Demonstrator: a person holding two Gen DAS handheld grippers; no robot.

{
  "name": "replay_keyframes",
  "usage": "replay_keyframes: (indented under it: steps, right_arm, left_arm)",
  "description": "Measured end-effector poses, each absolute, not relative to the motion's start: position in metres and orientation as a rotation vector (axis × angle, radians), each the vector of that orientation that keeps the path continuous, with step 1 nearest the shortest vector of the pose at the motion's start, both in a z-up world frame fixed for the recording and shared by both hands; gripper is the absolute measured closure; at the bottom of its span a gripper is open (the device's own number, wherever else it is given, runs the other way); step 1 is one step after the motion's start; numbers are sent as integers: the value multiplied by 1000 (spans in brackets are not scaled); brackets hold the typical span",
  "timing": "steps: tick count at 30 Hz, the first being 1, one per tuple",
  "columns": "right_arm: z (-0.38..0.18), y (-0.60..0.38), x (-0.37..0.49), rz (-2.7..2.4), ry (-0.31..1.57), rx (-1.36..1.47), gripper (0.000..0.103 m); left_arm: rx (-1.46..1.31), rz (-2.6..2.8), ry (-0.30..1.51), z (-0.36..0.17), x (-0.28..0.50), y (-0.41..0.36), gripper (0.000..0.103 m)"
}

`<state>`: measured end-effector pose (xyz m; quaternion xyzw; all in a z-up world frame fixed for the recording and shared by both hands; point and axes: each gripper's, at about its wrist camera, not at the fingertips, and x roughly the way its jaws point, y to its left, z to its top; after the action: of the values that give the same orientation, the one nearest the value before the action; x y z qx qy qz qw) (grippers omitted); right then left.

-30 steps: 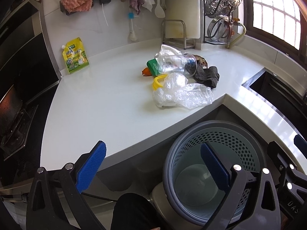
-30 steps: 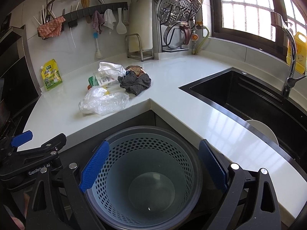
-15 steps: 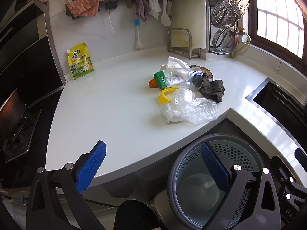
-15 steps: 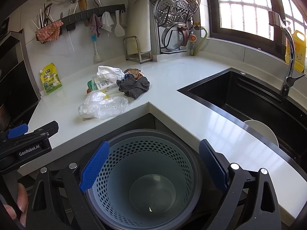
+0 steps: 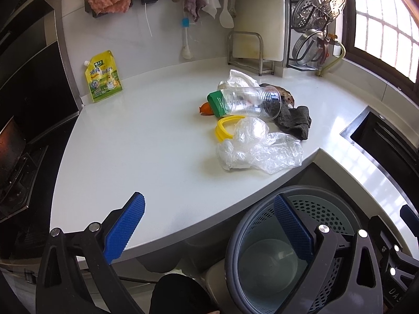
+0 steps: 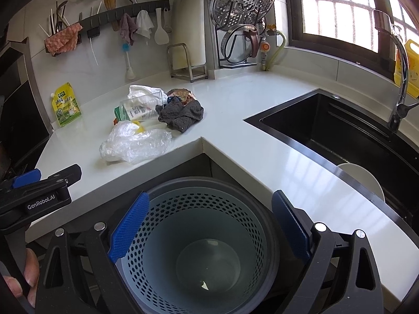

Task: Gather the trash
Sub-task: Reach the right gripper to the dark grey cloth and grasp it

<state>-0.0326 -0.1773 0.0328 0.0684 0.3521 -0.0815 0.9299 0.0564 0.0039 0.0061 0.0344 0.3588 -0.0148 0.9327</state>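
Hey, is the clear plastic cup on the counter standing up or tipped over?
Tipped over: the clear plastic cup lies on its side on the counter, its open mouth facing the dark rag.

Glossy white countertop (image 5: 146,141), crinkled clear plastic bag (image 5: 259,149), rough dark cloth (image 6: 182,116), matt perforated plastic bin (image 6: 199,248).

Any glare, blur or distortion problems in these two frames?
Left wrist: sharp; window blown out at right, counter edges bowed by fisheye, trash pile evenly lit. Right wrist: window overexposed, its reflection streaks the counter beside the sink; bin interior readable.
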Motion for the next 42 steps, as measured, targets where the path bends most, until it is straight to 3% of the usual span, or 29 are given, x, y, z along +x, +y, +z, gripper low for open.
replay_keyframes:
  steps: [26,42]
  right_arm:
    - [17,-169,50,-105,718,124,13]
    - [17,-188,138,-94,719,100,13]
  left_arm:
    - [40,43,757,-17,120,37,6]
    - [-9,15,761,-23,137,6,6]
